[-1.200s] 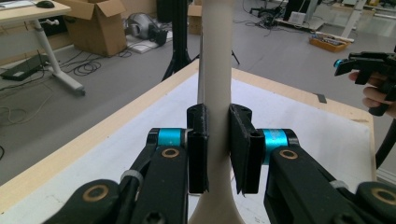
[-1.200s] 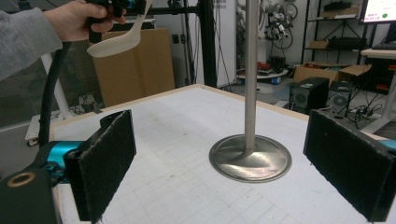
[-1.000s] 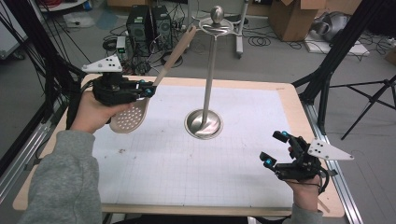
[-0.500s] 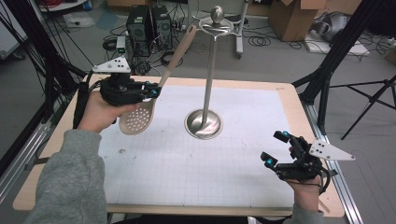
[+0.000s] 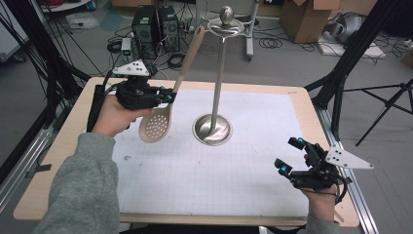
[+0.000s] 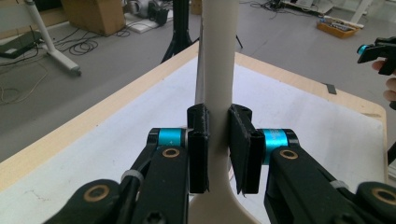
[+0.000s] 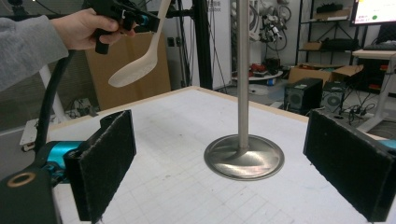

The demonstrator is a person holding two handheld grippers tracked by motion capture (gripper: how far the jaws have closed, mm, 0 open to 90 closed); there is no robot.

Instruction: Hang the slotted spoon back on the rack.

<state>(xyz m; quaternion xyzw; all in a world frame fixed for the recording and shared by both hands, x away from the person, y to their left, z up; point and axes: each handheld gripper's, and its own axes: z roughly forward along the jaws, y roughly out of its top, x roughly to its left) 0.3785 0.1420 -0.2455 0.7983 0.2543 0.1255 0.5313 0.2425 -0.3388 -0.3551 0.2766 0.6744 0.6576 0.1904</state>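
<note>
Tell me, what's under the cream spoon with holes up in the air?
Under the cream slotted spoon is just the white gridded mat, with nothing resting there. The spoon's bowl covers a small patch of mat.

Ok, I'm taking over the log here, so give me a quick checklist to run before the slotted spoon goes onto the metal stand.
1. Grip: the left gripper is shut on the slotted spoon at its handle, both pads pressing. Ok.
2. Spoon off the table: it hangs in the air, bowl down, handle up toward the stand's top. Ok.
3. Metal stand upright on its round base. Ok.
4. Hole in the handle's end for a hook: cannot tell.
5. Right gripper open, empty, resting near the table's right edge, away from the stand. Ok.
</note>
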